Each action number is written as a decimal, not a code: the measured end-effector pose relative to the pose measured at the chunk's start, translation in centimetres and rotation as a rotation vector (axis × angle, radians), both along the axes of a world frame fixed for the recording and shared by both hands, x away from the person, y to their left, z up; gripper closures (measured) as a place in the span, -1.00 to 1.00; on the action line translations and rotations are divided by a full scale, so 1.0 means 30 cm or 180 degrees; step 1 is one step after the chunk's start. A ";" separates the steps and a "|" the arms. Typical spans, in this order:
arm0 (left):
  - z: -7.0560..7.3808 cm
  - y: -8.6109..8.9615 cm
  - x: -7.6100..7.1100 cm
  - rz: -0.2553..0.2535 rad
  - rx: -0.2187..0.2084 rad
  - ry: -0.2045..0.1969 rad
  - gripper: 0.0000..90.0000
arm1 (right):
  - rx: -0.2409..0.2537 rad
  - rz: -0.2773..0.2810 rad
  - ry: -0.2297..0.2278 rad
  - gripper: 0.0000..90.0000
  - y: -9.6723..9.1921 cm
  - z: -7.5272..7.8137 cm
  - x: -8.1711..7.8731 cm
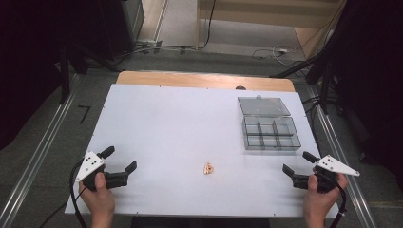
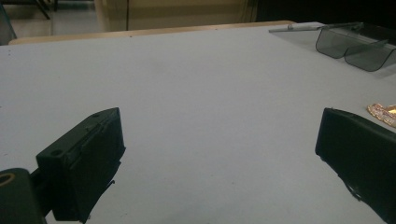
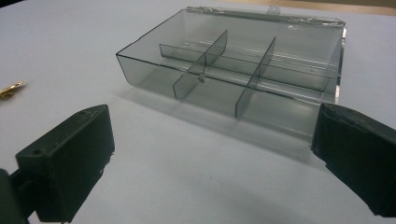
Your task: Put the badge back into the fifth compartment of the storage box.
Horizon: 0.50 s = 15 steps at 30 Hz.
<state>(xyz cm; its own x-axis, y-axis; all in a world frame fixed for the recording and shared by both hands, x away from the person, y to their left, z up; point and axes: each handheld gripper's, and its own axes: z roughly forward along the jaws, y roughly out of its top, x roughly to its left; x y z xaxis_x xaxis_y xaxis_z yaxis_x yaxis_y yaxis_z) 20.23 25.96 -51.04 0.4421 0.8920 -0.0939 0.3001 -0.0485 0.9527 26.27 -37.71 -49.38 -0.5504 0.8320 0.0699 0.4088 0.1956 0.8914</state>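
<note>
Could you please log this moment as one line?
left gripper: open, empty | right gripper: open, empty | box: lid open, compartments empty | gold item: on table, between grippers

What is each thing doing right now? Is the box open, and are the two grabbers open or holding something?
Clear compartment box: open, lid flipped back flat on the table, compartments look empty.
Small gold thing: lying loose on the white table, nothing touching it.
Left gripper: open, holding nothing.
Right gripper: open, holding nothing, pointing at the box.
</note>
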 end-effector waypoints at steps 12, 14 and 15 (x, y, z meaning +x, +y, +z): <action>-0.001 -0.007 0.004 -0.0001 0.0058 0.0034 -0.96 | -0.0153 0.0143 0.0017 -1.00 0.072 0.093 0.009; -0.001 -0.007 0.003 -0.0001 0.0063 0.0033 -0.96 | -0.0151 0.0171 0.0020 -1.00 0.084 0.106 0.018; -0.001 -0.007 0.003 -0.0003 0.0064 0.0032 -0.96 | -0.0157 0.0180 0.0018 -1.00 0.091 0.110 0.022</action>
<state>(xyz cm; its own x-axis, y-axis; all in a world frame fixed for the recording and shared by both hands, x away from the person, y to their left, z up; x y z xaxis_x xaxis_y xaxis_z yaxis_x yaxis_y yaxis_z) 20.33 25.74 -51.06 0.4422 0.8933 -0.0804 0.3095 -0.0679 0.9485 26.95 -34.98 -46.07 -0.5963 0.8021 0.0328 0.4008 0.2621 0.8779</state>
